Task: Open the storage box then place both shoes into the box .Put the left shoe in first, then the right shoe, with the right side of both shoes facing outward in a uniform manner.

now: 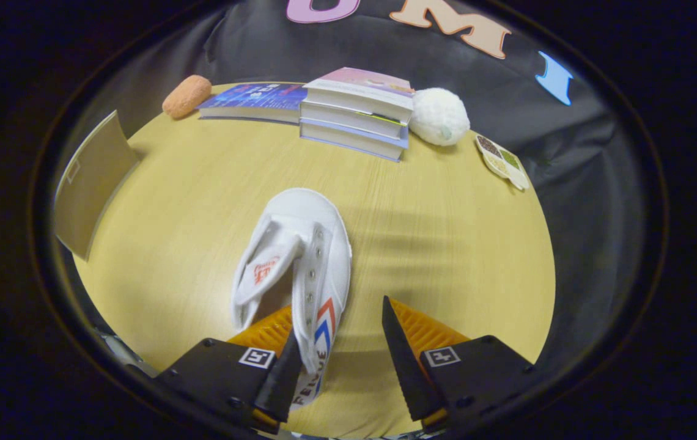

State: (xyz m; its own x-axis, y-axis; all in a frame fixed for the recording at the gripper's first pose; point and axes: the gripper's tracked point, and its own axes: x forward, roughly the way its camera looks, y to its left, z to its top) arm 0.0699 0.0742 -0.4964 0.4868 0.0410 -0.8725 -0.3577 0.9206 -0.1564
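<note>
A white canvas shoe [299, 244] with red and blue stripes on its side rests on the yellow wooden table [446, 244], toe pointing away from me and tongue flopped out. My gripper [340, 319] is open. The shoe's heel end sits at the fingers. Its striped side wall lies just inside the left finger [284, 373], which seems to reach into the shoe's opening. A wide gap separates the shoe from the right finger [400, 354]. A tan flat panel [92, 183], possibly part of the storage box, stands upright at the table's left edge.
Along the table's far edge lie an orange sponge-like lump [186, 96], a flat blue book [254, 101], a stack of three books [357, 113], a white fluffy ball [440, 116] and a small divided dish [502, 162]. Bare tabletop lies to the right of the shoe.
</note>
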